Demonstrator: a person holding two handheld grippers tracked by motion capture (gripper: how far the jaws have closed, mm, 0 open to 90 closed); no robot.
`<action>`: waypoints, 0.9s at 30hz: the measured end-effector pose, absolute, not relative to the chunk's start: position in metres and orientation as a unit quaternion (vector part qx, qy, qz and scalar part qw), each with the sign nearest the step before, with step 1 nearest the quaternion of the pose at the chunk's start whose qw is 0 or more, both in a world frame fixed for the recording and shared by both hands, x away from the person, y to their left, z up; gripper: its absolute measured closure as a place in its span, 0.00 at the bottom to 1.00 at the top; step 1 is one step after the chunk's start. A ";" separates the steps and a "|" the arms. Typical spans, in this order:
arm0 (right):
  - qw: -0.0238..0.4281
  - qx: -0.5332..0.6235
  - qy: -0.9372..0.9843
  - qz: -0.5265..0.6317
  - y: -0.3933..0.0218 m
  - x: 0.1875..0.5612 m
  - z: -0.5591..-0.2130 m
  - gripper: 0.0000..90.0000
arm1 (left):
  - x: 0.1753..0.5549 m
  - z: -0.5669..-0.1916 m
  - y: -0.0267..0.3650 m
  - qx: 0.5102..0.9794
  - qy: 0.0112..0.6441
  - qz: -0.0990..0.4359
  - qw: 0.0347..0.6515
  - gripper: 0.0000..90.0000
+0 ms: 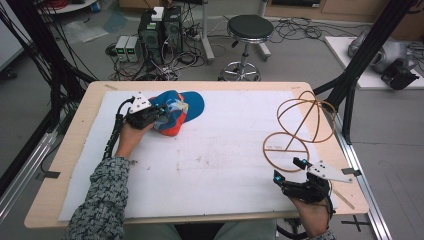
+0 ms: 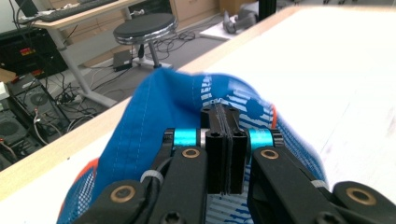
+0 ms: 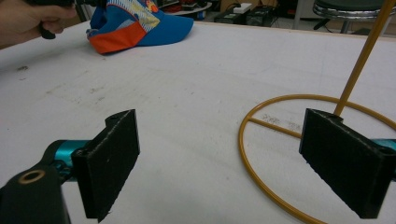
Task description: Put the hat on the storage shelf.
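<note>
Left gripper (image 2: 223, 140) pressed together on the blue cap (image 2: 154, 121), pinching its fabric for a lift. Right gripper (image 3: 219, 163) spread wide, idle just short of the wire hat stand (image 3: 299, 154), ready to steady it.

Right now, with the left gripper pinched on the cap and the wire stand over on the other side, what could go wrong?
The left gripper seems to pinch only a thin fold of the blue cap, so the fabric may slip out when lifted. The cap hangs limp and could drag across the white mat. The right gripper waits open right at the wire stand; a careless move could knock that light frame over.
</note>
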State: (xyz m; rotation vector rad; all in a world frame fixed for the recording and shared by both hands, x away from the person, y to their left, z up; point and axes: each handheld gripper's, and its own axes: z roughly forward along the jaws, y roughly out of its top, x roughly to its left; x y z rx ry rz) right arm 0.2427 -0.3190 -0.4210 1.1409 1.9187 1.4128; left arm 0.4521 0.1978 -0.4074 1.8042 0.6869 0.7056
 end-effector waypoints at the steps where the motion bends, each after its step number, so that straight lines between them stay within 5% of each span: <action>1: 0.247 0.419 0.703 0.519 -0.319 0.243 -0.421 0.13 | 0.452 -0.403 0.197 0.749 0.287 0.292 0.521 0.99; 27: 0.237 0.422 0.699 0.527 -0.323 0.242 -0.421 0.13 | 0.446 -0.300 0.148 0.733 0.264 0.278 0.563 0.99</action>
